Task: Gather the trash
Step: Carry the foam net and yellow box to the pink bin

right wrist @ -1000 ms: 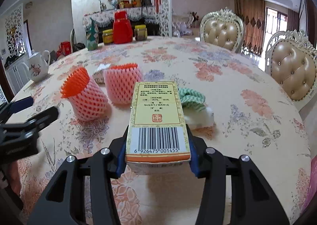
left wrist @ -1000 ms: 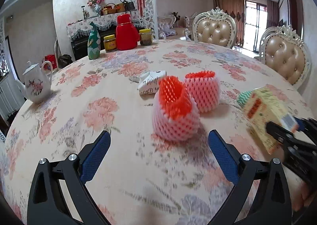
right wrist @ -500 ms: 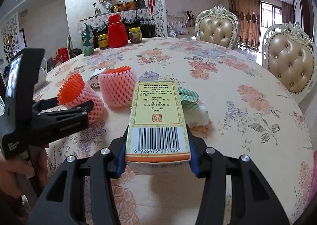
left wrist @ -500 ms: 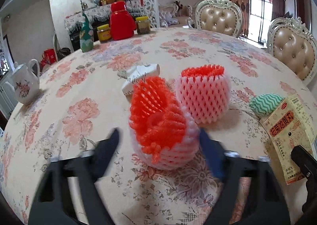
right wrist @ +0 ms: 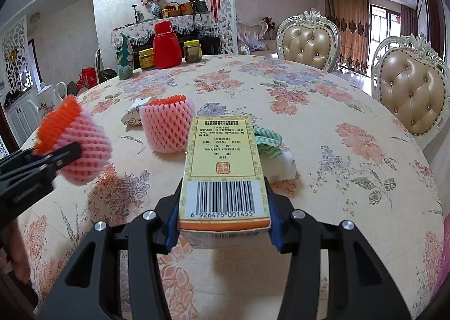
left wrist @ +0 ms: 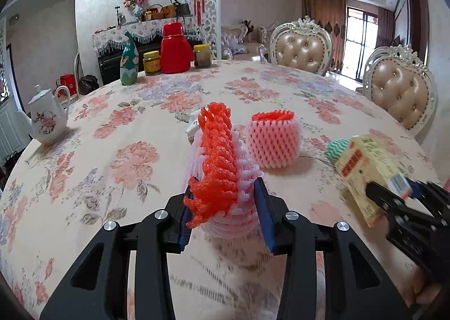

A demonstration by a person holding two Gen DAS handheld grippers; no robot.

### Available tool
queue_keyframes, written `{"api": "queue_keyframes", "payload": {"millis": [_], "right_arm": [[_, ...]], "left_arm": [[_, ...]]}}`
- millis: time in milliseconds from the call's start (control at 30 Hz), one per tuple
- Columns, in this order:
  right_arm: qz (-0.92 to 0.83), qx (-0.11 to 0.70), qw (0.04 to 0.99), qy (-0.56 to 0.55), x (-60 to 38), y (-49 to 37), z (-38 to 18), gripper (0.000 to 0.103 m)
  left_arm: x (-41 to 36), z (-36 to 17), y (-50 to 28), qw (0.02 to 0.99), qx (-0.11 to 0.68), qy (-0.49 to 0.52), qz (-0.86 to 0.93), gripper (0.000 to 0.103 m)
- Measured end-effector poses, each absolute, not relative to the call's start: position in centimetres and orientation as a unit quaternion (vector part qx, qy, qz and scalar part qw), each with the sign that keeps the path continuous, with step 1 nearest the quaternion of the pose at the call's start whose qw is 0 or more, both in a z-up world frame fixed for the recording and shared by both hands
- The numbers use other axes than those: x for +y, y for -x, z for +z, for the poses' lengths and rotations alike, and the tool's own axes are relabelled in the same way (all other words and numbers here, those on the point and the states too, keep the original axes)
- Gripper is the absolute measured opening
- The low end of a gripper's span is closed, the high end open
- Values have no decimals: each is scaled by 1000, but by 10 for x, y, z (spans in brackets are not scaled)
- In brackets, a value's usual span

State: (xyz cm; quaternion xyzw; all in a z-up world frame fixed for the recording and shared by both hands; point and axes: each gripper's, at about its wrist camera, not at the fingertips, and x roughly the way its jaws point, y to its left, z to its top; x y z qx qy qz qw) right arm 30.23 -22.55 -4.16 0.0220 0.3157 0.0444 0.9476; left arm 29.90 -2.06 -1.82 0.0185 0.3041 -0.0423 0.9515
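The left gripper (left wrist: 225, 216) is clenched on a foam fruit net (left wrist: 222, 170), squashing its orange rim flat between the blue pads; in the right wrist view the net (right wrist: 76, 148) seems lifted just clear of the surface (right wrist: 323, 134), though that is hard to be sure of. The right gripper (right wrist: 223, 221) grasps a yellow medicine box (right wrist: 225, 168) by its long sides, near the barcode end. A second foam net (left wrist: 272, 140) stands upright on the surface, with a folded paper scrap (right wrist: 132, 114) just behind it and a green-and-white wad (right wrist: 270, 142) near the box. The nets look very light and springy, so they will crumple and could slip; pinching across the rim seems best. The box looks stiff but probably empty, so a firm squeeze could dent it
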Motion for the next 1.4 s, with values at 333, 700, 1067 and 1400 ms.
{"api": "queue_keyframes", "payload": {"millis": [333, 700, 1067, 1400], "right_arm": [[60, 306, 950, -12, -223, -288, -37, 48], [72, 284, 956, 10, -232, -227, -13, 49], [61, 275, 959, -18, -271, -175, -13, 49], [23, 266, 963, -21, -310, -145, -18, 49]], "left_arm": [[-16, -19, -254, 958, 285, -22, -38, 39], [-34, -11, -209, 968, 245, -18, -55, 39], [-73, -18, -184, 965, 240, -51, -94, 39], [-121, -22, -172, 959, 235, -74, -142, 39]]}}
